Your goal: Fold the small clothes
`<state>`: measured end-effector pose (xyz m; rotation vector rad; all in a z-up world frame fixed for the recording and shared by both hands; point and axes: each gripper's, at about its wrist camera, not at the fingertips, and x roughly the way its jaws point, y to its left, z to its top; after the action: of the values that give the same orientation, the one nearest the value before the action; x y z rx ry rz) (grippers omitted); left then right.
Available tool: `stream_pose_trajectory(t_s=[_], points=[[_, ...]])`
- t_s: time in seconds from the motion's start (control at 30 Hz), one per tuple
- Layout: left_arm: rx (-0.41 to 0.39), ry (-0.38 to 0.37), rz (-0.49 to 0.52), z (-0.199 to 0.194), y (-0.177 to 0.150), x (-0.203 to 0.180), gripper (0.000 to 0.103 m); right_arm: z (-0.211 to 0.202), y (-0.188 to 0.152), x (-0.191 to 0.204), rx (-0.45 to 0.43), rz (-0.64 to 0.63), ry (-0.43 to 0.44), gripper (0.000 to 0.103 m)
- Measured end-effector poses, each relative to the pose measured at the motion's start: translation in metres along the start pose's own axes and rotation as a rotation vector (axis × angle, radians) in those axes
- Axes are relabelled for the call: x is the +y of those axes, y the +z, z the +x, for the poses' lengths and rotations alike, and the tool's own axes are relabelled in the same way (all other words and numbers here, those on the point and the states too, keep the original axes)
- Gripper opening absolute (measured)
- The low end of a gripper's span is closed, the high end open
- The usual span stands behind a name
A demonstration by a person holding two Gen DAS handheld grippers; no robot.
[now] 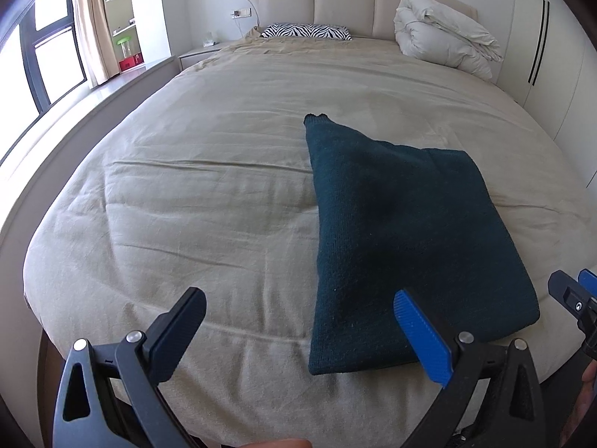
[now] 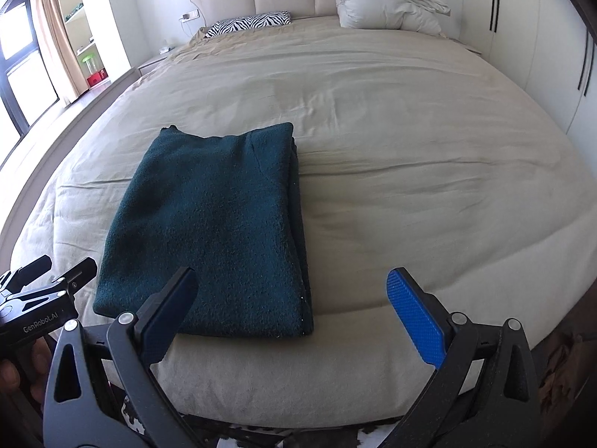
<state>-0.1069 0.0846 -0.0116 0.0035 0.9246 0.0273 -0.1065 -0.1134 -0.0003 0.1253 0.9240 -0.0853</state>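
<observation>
A dark teal knitted garment (image 1: 403,239) lies folded into a long rectangle on the beige bed cover, near the foot edge; it also shows in the right wrist view (image 2: 212,231). My left gripper (image 1: 298,313) is open and empty, held above the foot edge, its blue finger over the garment's near left corner. My right gripper (image 2: 291,295) is open and empty, over the garment's near right corner. Each gripper shows at the edge of the other's view: the right one (image 1: 574,298) and the left one (image 2: 56,272).
The bed cover (image 1: 186,186) stretches wide to the left of the garment and to its right (image 2: 429,186). A zebra-print pillow (image 1: 306,31) and a bundled white duvet (image 1: 444,33) lie by the headboard. A window and shelves stand at left, wardrobes at right.
</observation>
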Motion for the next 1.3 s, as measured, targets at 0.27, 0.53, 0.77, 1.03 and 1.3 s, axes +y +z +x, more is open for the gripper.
stream_pose_trajectory(t_s=[0.27,0.53,0.77,1.03,1.3], points=[[-0.004,0.020,0.013,0.002,-0.002,-0.003,0.103,0.006,-0.003,-0.001,0.019,0.002,-0.009,0.103],[-0.003,0.024,0.018,0.003,-0.003,-0.004,0.103,0.009,-0.003,0.000,0.028,0.001,-0.013,0.103],[-0.002,0.024,0.017,0.003,-0.004,-0.003,0.103,0.011,-0.004,0.001,0.037,-0.004,-0.012,0.103],[0.002,0.024,0.019,0.005,-0.005,-0.002,0.103,0.011,-0.004,0.003,0.040,-0.009,-0.012,0.103],[0.004,0.024,0.019,0.006,-0.005,-0.002,0.103,0.013,-0.005,0.005,0.043,-0.013,-0.009,0.103]])
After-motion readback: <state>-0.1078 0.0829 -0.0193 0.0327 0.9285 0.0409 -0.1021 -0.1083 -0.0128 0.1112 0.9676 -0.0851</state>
